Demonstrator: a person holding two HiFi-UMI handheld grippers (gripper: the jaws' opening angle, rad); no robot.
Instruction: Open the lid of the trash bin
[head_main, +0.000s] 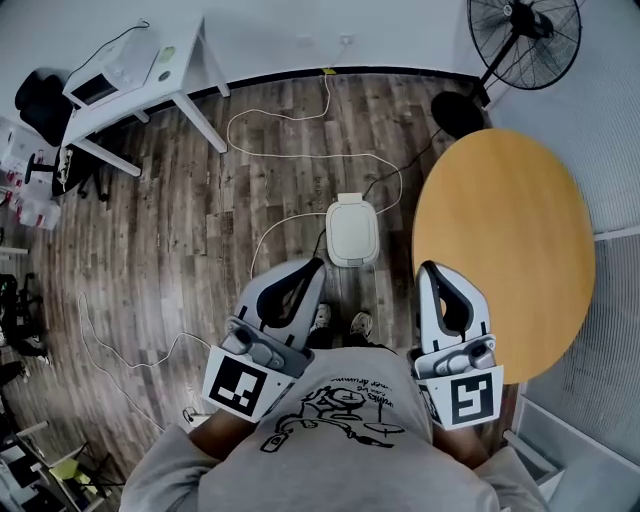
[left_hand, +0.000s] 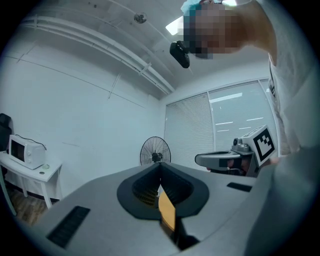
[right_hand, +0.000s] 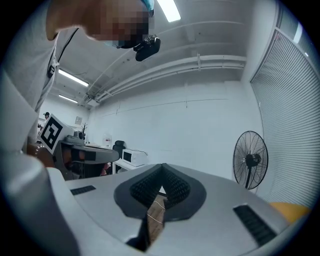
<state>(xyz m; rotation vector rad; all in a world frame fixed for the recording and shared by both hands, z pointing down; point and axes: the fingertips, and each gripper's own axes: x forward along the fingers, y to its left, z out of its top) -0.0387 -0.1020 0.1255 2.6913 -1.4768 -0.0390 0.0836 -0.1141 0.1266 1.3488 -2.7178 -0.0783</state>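
Head view: left claw (head_main: 316, 264) and right claw (head_main: 428, 267) both closed, empty; shirt (head_main: 350, 445) print illegible.

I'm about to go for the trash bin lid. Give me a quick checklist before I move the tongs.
1. Trash bin in view on the floor, lid closed: ok.
2. Left tongs shut, nothing between them: ok.
3. Right tongs shut, nothing between them: ok.
4. Tongs aimed at the lid: not ok, both point level at the walls.
5. White cable clear of the bin: cannot tell.
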